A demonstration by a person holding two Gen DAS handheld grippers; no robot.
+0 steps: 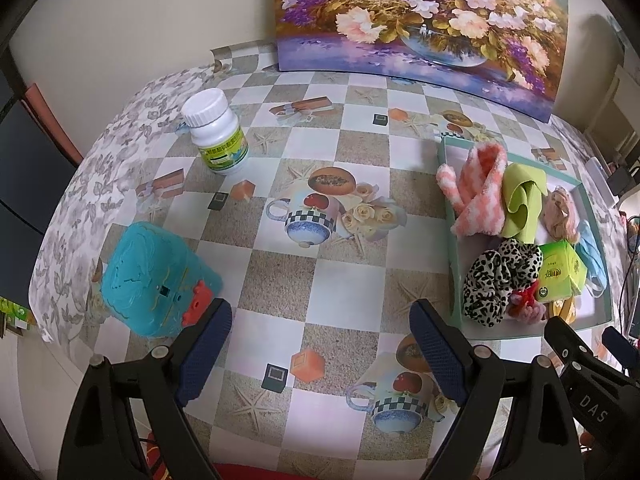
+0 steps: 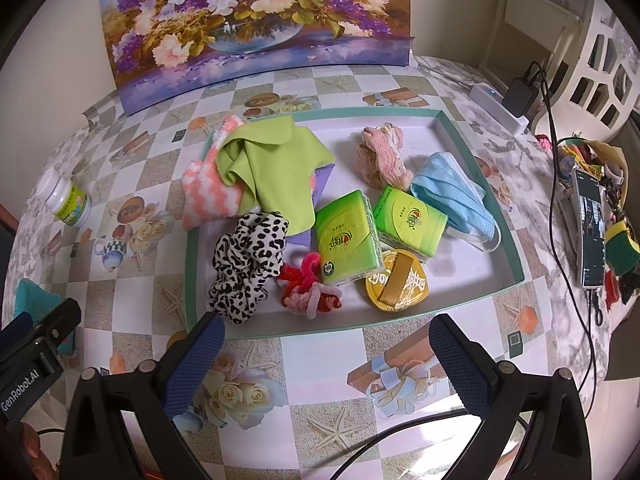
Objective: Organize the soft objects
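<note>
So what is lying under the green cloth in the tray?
The green cloth drapes over the pink-and-white fuzzy sock, and a purple sheet peeks out beneath its right edge. Anything else beneath is covered.

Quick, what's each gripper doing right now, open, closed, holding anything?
Left gripper: open, holding nothing, over the checked tablecloth.
Right gripper: open, holding nothing, just short of the tray.

Two green tissue packs (image 2: 347, 237), one leopard scrunchie (image 2: 248, 262), one face mask (image 2: 452, 196), one white bottle (image 1: 215, 131).
</note>
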